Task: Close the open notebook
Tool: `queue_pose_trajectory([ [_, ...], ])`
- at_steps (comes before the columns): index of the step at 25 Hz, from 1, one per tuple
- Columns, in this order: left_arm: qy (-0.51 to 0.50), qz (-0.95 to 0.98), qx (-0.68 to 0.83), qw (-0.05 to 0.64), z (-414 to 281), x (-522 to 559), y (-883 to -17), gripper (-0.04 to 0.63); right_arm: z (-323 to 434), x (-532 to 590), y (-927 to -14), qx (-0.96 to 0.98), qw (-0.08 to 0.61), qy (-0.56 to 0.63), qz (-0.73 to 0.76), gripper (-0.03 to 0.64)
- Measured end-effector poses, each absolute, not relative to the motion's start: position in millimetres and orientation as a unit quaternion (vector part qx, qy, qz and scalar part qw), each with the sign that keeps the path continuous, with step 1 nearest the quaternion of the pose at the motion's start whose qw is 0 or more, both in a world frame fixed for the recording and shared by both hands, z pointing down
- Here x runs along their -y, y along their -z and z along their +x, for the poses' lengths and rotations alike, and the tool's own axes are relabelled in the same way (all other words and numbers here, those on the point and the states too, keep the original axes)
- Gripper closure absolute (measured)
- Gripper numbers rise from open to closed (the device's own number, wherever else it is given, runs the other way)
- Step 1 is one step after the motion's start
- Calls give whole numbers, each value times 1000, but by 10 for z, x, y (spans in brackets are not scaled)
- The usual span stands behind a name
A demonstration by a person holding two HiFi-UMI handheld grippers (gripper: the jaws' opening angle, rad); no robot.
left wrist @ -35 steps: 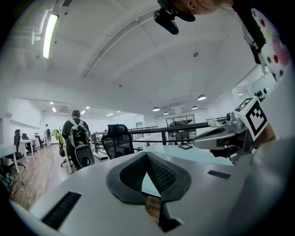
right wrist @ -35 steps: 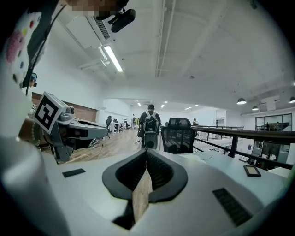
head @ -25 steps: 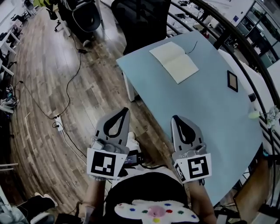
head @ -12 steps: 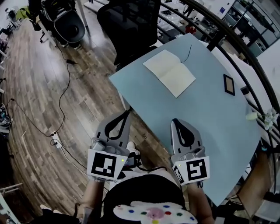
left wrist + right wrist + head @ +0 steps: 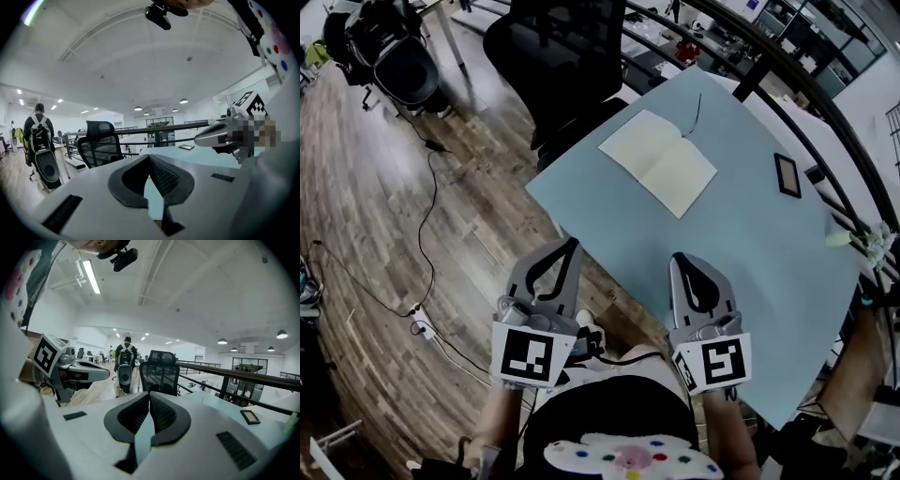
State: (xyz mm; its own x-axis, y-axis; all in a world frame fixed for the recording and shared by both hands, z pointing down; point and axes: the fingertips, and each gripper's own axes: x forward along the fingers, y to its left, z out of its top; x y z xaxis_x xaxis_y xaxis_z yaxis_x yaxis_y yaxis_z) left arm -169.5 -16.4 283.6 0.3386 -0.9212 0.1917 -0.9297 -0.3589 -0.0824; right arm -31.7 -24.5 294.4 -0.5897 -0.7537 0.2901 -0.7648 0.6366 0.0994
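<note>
Left fingers: the two grey fingers (image 5: 166, 180) with black ribbed pads on your left gripper (image 5: 149, 157) are pressing together at the tips, closing on each other alone.
Right fingers: the matching fingers (image 5: 161, 416) of your right gripper (image 5: 150, 394) are likewise meeting tip to tip, and a thin slit below the tips is showing the pale blue bench (image 5: 218, 403) behind.
Left gripper: you are holding it close to level, its cube with square markers (image 5: 527, 354) near your body. In the head view its tips are hanging over the wooden plank floor (image 5: 384, 206), just beside the bench's near edge.
Right gripper: you are holding it alongside the left one, the two apart. Its tips are reaching over the bench's near edge.
Notebook: the open notebook with blank cream pages (image 5: 658, 161) is lying flat, pages up, on the far part of the bench near its left edge, well apart from both grippers.
Strand: a thin dark strand (image 5: 697, 111) is trailing from the notebook's spine toward the far edge.
Frame: a small black-rimmed rectangular plate (image 5: 787, 174) is lying on the bench to the right of the notebook, apart from it.
Chair: a black mesh office chair (image 5: 567, 66) is standing just beyond the bench's far-left edge, near the notebook.
Railing: a black metal railing (image 5: 750, 70) is curving along the bench's far side.
Floor: a black cable (image 5: 425, 202) is snaking across the planks to a white power strip (image 5: 419, 317).
</note>
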Motion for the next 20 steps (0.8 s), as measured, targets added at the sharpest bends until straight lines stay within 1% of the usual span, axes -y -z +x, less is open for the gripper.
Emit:
queue_pose_trajectory([
  [12,-129,833,535,56,-1536,407,-3167,578,-140,341,-3081,875,167,-40,453,582],
  [20,-127,837,519,121,-1380,697,-3408,578,-56,520,-3228,875,168,-68,449,583],
])
